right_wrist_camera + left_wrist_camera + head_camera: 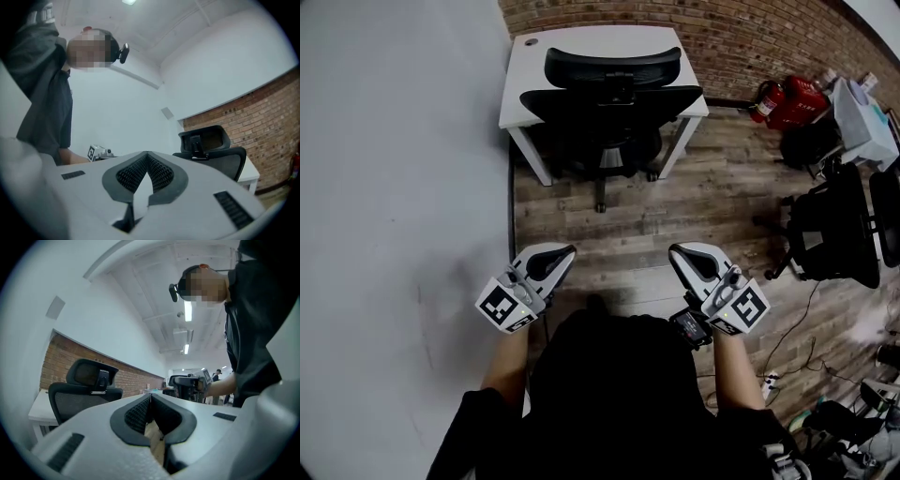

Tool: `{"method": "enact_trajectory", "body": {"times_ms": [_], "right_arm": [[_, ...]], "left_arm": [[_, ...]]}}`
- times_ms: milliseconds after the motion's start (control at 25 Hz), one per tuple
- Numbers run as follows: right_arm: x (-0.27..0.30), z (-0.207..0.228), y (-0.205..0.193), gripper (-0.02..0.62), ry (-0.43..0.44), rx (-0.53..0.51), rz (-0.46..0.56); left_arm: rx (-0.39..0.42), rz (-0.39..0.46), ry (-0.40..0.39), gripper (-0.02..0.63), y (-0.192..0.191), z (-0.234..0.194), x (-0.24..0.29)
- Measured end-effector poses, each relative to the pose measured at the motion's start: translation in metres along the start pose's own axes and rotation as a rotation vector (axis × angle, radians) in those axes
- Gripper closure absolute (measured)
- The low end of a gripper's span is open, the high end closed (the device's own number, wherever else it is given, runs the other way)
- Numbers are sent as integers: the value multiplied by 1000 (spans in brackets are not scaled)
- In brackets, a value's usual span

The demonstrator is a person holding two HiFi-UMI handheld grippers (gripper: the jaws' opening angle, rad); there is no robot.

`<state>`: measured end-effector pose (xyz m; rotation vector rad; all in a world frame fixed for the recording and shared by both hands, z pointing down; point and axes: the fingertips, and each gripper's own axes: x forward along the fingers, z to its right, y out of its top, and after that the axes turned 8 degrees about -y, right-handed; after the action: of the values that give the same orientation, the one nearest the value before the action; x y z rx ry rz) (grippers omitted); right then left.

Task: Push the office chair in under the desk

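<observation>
A black mesh office chair [612,103] with a headrest stands against the white desk [525,80] by the brick wall, its seat under the desktop and its back toward me. It also shows in the left gripper view as the chair [79,394] and in the right gripper view as the chair [213,150]. My left gripper [567,251] and right gripper [675,251] hang close to my body, well short of the chair, tips turned toward each other. Both are shut with nothing between the jaws.
A grey wall [394,187] runs along the left. A second black chair [830,234] stands at the right, with red fire extinguishers [787,101] and a white cabinet [862,127] behind it. Cables and a power strip [769,382] lie on the wooden floor at lower right.
</observation>
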<state>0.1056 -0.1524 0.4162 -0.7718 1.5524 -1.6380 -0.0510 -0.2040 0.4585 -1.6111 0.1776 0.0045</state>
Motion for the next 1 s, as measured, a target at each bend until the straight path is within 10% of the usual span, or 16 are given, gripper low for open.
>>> {"method": "enact_trajectory", "body": {"times_ms": [1000], "right_arm": [[-128, -52, -26, 589, 188, 10, -29]], "left_arm": [[-33, -32, 40, 589, -15, 160, 55]]}}
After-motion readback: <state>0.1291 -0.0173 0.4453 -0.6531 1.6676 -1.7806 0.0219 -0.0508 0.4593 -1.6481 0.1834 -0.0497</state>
